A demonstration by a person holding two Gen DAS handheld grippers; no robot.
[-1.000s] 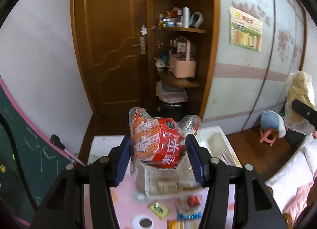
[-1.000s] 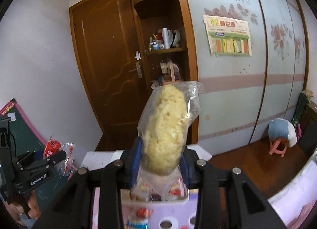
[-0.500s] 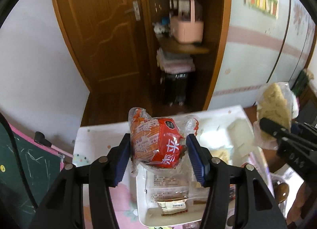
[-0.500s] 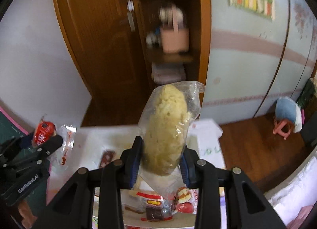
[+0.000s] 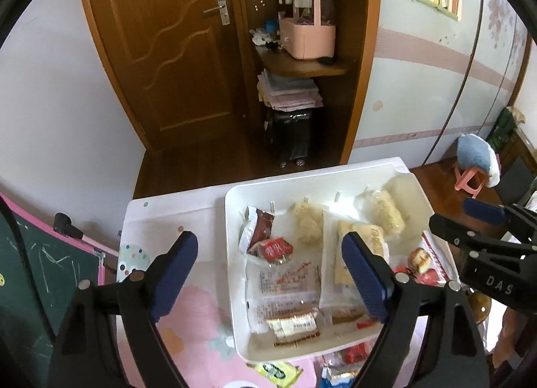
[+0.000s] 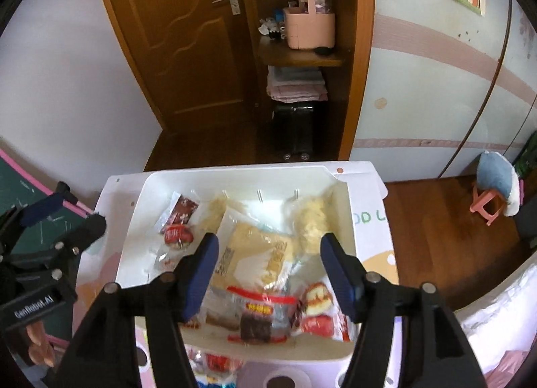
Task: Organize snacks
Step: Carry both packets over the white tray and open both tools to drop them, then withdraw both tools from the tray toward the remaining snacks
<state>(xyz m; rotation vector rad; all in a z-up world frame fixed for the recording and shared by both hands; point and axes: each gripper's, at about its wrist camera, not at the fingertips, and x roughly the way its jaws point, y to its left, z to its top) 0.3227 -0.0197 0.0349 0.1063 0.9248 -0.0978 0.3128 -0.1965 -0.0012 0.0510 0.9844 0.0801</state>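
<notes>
Both the left hand-held gripper point(image 5: 268, 274) and right hand-held gripper point(image 6: 268, 274) are held wide and empty above the white rectangular plastic tray point(image 5: 235, 317) of wrapped snacks

Your left gripper point(image 5: 268, 274) hangs with its blue pads spread wide and nothing between them, over the white tray point(image 5: 231, 254) on the pink tabletop point(image 5: 198, 331). In the tray you can see a red snack packet point(image 5: 273, 250), a brown packet point(image 5: 260, 224) just behind it and pale crumbly cakes point(image 5: 386, 212) in clear wrap. Your right gripper point(image 5: 483, 220) enters at the right edge, empty
</notes>
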